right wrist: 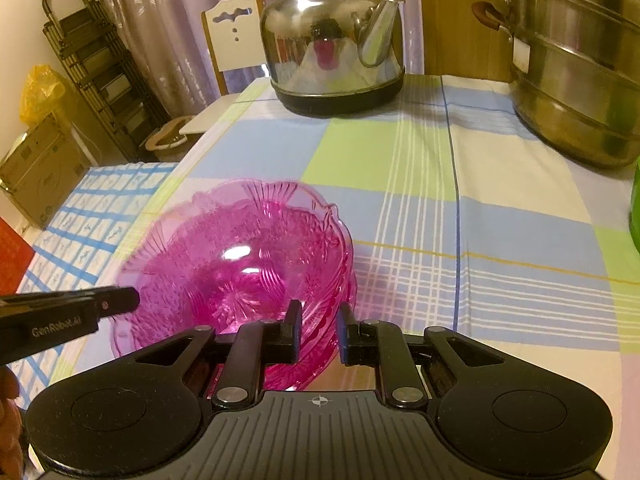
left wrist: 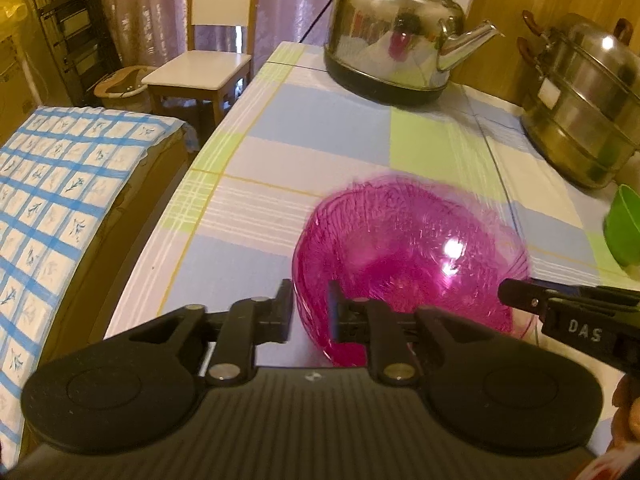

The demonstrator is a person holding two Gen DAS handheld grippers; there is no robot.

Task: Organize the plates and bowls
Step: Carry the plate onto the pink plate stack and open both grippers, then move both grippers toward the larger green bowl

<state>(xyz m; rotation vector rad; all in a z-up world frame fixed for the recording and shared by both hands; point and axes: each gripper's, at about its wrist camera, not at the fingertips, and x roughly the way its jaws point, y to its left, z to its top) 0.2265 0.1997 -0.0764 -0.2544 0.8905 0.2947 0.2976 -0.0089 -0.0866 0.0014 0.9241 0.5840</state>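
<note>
A pink translucent glass bowl (left wrist: 408,256) with a scalloped rim is held tilted above the checked tablecloth (left wrist: 320,120). My left gripper (left wrist: 311,312) is shut on its left rim. My right gripper (right wrist: 318,330) is shut on its right rim, and the bowl (right wrist: 240,264) fills the lower left of the right wrist view. Each gripper shows in the other's view: the right one (left wrist: 516,294) at the bowl's right side, the left one (right wrist: 128,300) at its left side. A green bowl (left wrist: 624,228) sits at the table's right edge.
A steel kettle (left wrist: 400,32) stands at the far end of the table. A stacked steel steamer pot (left wrist: 588,100) stands at the far right. A wooden chair (left wrist: 204,68) and a bed with a blue checked cover (left wrist: 60,184) lie left of the table.
</note>
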